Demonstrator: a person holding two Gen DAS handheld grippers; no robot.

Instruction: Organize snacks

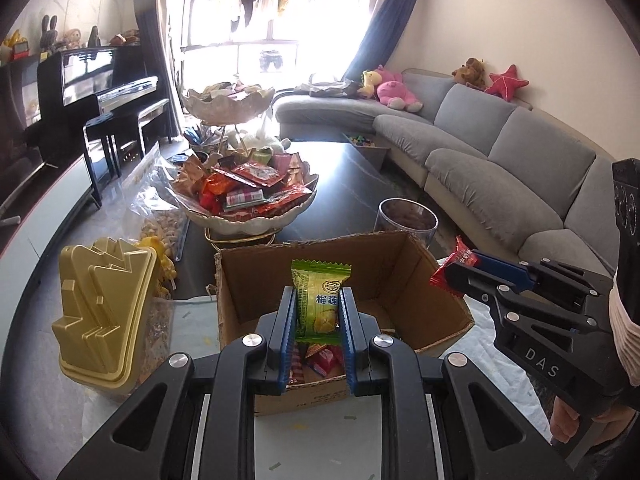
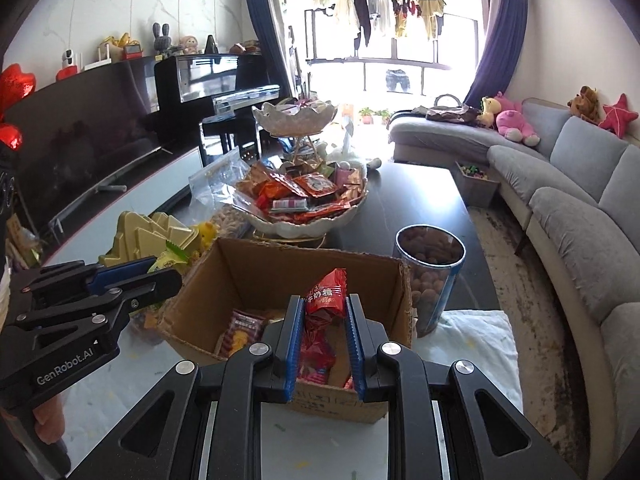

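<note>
Green snack pack sits pinched tight in the left gripper, which tilts down over the open cardboard box. Just beside it, the right gripper tilts down too and squeezes a red snack pack above the same box.

This is a living room in a home. It has a long grey sofa with soft toys, a black piano and a big window.

One cardboard box; two tiered bowls; one nut jar; one gold lid.
</note>
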